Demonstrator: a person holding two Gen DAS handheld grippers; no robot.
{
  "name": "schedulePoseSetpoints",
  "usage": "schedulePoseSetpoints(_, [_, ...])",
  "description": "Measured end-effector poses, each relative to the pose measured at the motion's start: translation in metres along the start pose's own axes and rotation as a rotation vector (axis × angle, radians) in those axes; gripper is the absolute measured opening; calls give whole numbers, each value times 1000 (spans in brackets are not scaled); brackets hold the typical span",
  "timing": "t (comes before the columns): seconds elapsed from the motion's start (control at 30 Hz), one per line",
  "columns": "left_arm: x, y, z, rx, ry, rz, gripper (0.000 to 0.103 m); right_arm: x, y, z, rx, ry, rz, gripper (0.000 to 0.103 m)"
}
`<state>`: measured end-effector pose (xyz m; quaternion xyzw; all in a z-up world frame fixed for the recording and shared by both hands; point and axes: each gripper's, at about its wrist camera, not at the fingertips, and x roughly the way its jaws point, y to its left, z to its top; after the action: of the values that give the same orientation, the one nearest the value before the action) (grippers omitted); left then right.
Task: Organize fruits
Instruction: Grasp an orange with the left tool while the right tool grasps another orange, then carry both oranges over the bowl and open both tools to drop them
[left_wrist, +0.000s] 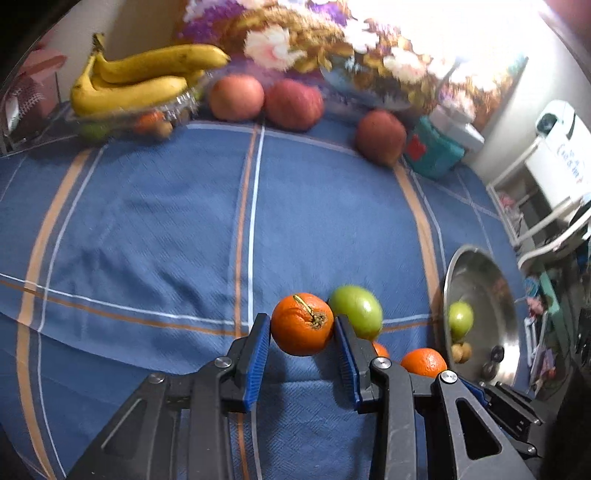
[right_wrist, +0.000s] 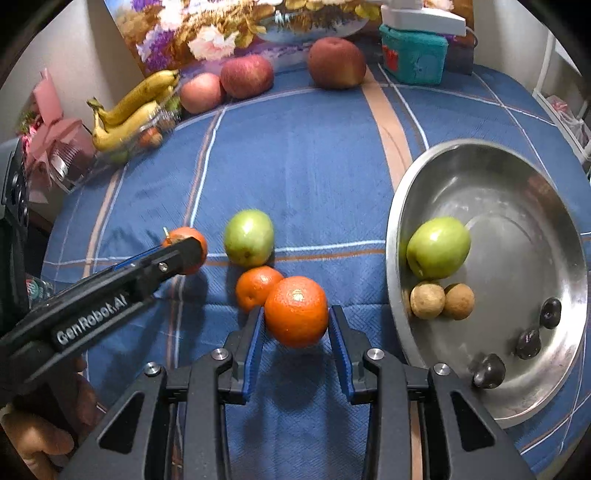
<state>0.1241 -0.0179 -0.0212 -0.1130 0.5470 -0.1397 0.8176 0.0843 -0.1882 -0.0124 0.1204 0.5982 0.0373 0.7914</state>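
- The left gripper (left_wrist: 302, 325) has its ribbed blue pads closed on a stemmed orange (left_wrist: 302, 324) with dimpled, slightly wrinkled skin, low in the left wrist frame, centre.
- The right gripper (right_wrist: 296, 317) pinches a smoother round orange (right_wrist: 296, 311) between like pads, low centre in the right wrist frame.
- A glossy green apple (right_wrist: 249, 242) and a smaller orange (right_wrist: 256, 287) lie on the blue woven tablecloth (right_wrist: 295, 158), close together.
- Only the right wrist view shows the inside of the shiny metal bowl (right_wrist: 517, 206) at its right: a green fruit (right_wrist: 438, 248), two rough brown balls (right_wrist: 427, 300) and three dark ones (right_wrist: 489, 370).
- The left wrist view shows the bananas (left_wrist: 140, 79) at upper left, on a clear ridged tray (left_wrist: 177, 105).
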Motion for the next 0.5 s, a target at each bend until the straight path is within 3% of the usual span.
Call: schedulePoseSetpoints(0.5, [-23, -19, 6, 39, -69, 1, 38, -26, -5, 4, 18, -75, 49, 36])
